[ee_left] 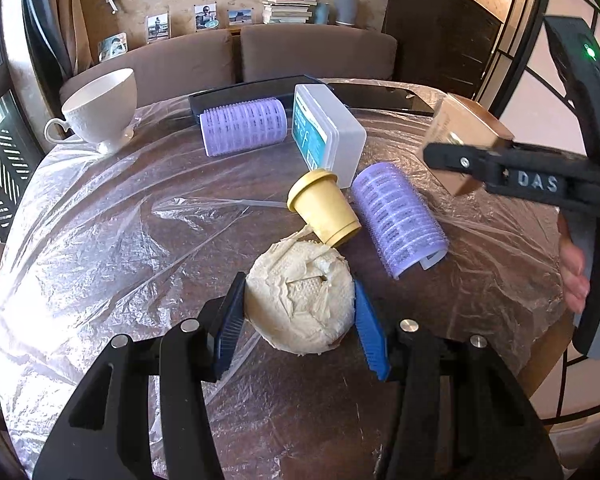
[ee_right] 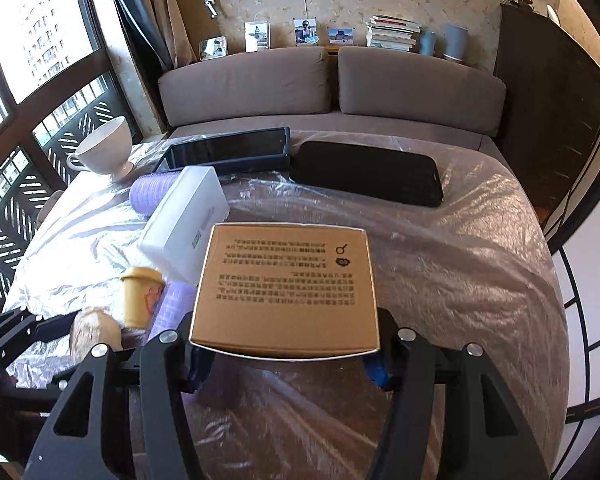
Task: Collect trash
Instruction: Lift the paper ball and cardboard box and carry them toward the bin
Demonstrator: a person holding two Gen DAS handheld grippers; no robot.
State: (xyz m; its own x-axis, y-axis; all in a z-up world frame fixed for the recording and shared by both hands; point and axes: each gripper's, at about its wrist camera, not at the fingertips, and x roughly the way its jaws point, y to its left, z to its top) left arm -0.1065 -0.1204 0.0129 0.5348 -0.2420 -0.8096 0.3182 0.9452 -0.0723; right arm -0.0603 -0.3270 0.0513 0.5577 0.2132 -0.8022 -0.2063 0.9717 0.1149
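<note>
1. Left gripper (ee_left: 300,312): blue pads (ee_left: 229,322) pressed against both sides of a crumpled paper wad (ee_left: 300,300); jaws closed onto it; wad sits low over the near middle of the table, and contact with the surface cannot be told.
2. Right gripper (ee_right: 286,350): jaws clamped on the near edge of a brown cardboard box (ee_right: 286,288), printed face up; box held clear of the table at the right, as the left wrist view shows (ee_left: 466,136).
3. Table covered in wrinkled clear plastic sheet (ee_left: 100,220).
4. Yellow paper cup (ee_left: 324,208) lies on its side just beyond the wad, its rim touching or nearly touching the wad.
5. Purple hair roller (ee_left: 400,220) lies just right of the cup, touching it; second purple roller (ee_left: 244,126) lies farther back, left of centre.
6. White plastic case with a teal label (ee_left: 328,132) stands tilted between the two rollers, beside the far one.
7. White teacup (ee_left: 102,108) upright at the far left edge.
8. Dark tablet (ee_right: 228,150) and black phone (ee_right: 366,172) lie flat along the far edge, side by side; grey sofa (ee_right: 332,80) behind the table.
</note>
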